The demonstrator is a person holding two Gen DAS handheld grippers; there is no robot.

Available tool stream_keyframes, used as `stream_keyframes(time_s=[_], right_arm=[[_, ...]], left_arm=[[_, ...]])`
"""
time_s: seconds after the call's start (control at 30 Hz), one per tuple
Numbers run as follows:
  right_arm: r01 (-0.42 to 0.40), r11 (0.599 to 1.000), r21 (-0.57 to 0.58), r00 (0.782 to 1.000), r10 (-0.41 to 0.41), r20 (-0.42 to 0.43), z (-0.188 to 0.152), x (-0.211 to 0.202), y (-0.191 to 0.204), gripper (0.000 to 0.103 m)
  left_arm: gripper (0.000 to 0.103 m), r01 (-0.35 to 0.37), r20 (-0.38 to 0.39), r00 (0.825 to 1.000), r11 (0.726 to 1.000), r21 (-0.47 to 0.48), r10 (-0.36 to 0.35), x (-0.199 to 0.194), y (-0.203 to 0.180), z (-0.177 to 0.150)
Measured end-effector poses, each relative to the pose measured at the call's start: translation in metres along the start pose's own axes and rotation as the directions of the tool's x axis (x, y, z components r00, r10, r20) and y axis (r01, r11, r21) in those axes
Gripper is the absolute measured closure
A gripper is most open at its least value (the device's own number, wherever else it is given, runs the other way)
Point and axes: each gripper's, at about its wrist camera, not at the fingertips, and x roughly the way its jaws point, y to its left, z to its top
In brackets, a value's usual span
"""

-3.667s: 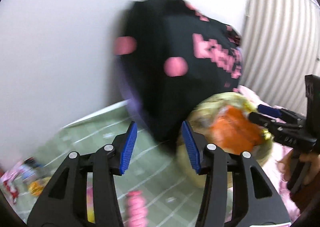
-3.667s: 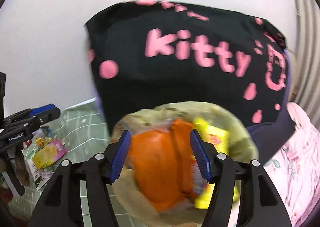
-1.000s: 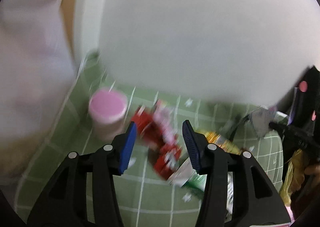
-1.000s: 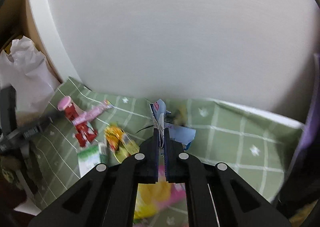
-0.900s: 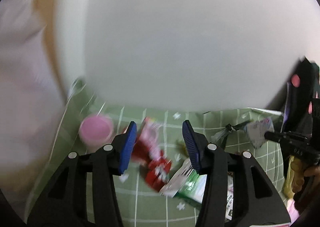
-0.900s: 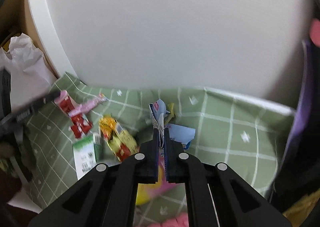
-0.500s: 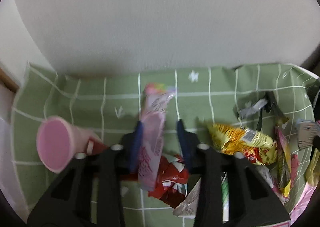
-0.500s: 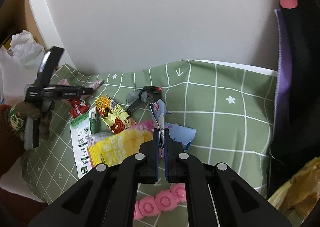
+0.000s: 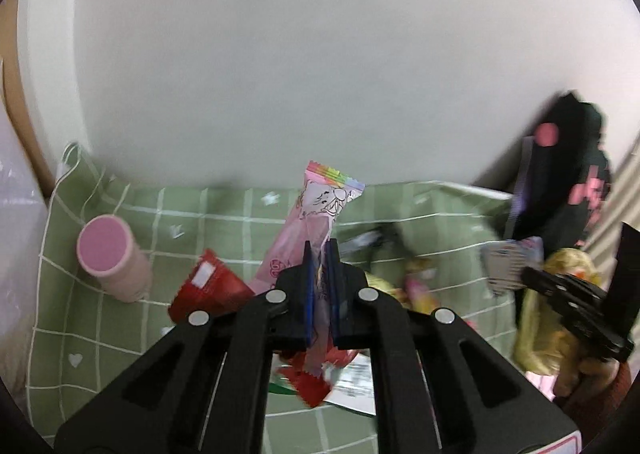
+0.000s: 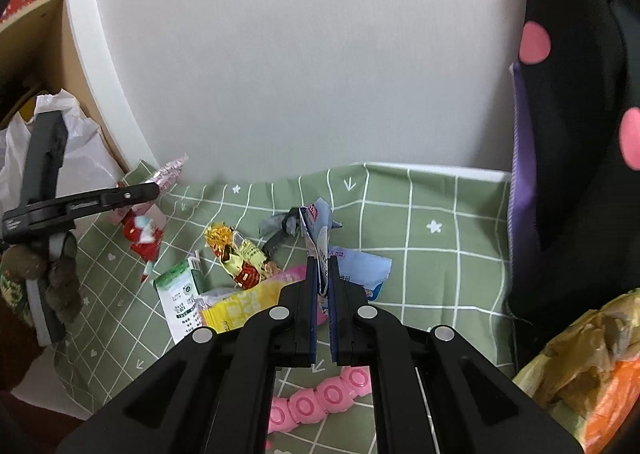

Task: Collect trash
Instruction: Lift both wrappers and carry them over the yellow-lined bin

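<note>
My left gripper [image 9: 319, 254] has its jaws closing on a long pink candy wrapper [image 9: 316, 210], which stands up between the blue pads, lifted off the green checked cloth [image 9: 100, 334]. In the right wrist view that left gripper [image 10: 154, 190] holds the pink wrapper [image 10: 170, 170] at the far left. My right gripper [image 10: 320, 264] is shut on a crumpled blue-white wrapper [image 10: 318, 230] above the cloth. A yellowish trash bag [image 10: 580, 354] with an orange packet inside shows at the lower right.
Loose trash lies on the cloth: a red wrapper [image 9: 208, 290], a yellow-red wrapper [image 10: 240, 258], a green-white carton [image 10: 180, 290], a yellow packet [image 10: 240, 306] and a pink ring strip [image 10: 320, 398]. A pink-lidded cup [image 9: 112, 258] stands left. A black pink-dotted bag [image 10: 580, 134] stands right.
The left jaws have come together on the pink wrapper and raised it off the cloth. The right gripper, still holding its wrapper, has shifted toward the black bag and trash bag.
</note>
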Motion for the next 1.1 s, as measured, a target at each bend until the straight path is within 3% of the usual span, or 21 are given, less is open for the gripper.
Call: stream_keyframes(time_s=[0.17, 0.23, 0.27, 0.3, 0.33, 0.4, 0.53, 0.73, 0.83, 0.93, 1.0, 1.07, 1.1], right_arm=[[0.042, 0.999, 0.013, 0.999, -0.042, 0.025, -0.003, -0.016, -0.001, 0.097], [0.053, 0.998, 0.027, 0.998, -0.054, 0.032, -0.004, -0.023, -0.004, 0.097], [0.06, 0.998, 0.028, 0.998, -0.06, 0.021, -0.005, -0.023, -0.004, 0.097], [0.07, 0.997, 0.027, 0.998, -0.07, 0.007, -0.006, -0.023, -0.005, 0.097], [0.084, 0.996, 0.028, 0.996, -0.084, -0.004, -0.007, -0.022, -0.005, 0.097], [0.088, 0.995, 0.038, 0.996, -0.087, -0.012, -0.011, -0.023, -0.005, 0.097], [0.115, 0.991, 0.072, 0.993, -0.114, -0.022, -0.019, -0.032, -0.01, 0.097], [0.151, 0.979, 0.134, 0.988, -0.148, -0.03, -0.028, -0.043, -0.023, 0.097], [0.154, 0.978, 0.142, 0.988, -0.151, -0.029, -0.033, -0.047, -0.025, 0.097], [0.153, 0.979, 0.138, 0.988, -0.15, -0.03, -0.035, -0.049, -0.023, 0.097], [0.156, 0.979, 0.135, 0.988, -0.152, -0.035, -0.035, -0.049, -0.022, 0.097], [0.157, 0.979, 0.13, 0.987, -0.153, -0.04, -0.036, -0.05, -0.02, 0.097], [0.157, 0.979, 0.126, 0.987, -0.153, -0.041, -0.035, -0.05, -0.019, 0.097]], left_arm=[[0.097, 0.136, 0.053, 0.989, 0.991, 0.0, -0.136, -0.019, -0.021, 0.005], [0.097, 0.08, 0.067, 0.994, 0.995, 0.059, -0.084, -0.022, -0.033, 0.006], [0.096, 0.058, 0.046, 0.997, 0.993, 0.102, -0.063, -0.015, -0.04, 0.005], [0.094, 0.085, -0.039, 0.996, 0.988, 0.128, -0.081, 0.0, -0.046, 0.001], [0.093, 0.142, -0.15, 0.981, 0.981, 0.132, -0.121, 0.018, -0.05, -0.006], [0.093, 0.167, -0.208, 0.969, 0.975, 0.147, -0.135, 0.033, -0.055, -0.023], [0.074, 0.202, -0.238, 0.957, 0.971, 0.13, -0.167, 0.039, -0.056, -0.042], [0.056, 0.227, -0.174, 0.966, 0.947, 0.227, -0.19, 0.027, -0.072, -0.034], [0.056, 0.179, -0.165, 0.976, 0.957, 0.227, -0.143, 0.033, -0.072, -0.03], [0.056, 0.162, -0.207, 0.972, 0.959, 0.231, -0.114, 0.047, -0.068, -0.032], [0.056, 0.113, -0.241, 0.969, 0.96, 0.257, -0.05, 0.063, -0.067, -0.032], [0.058, 0.074, -0.292, 0.956, 0.97, 0.231, -0.004, 0.08, -0.058, -0.032], [0.063, 0.068, -0.344, 0.939, 0.979, 0.19, 0.002, 0.09, -0.052, -0.032]])
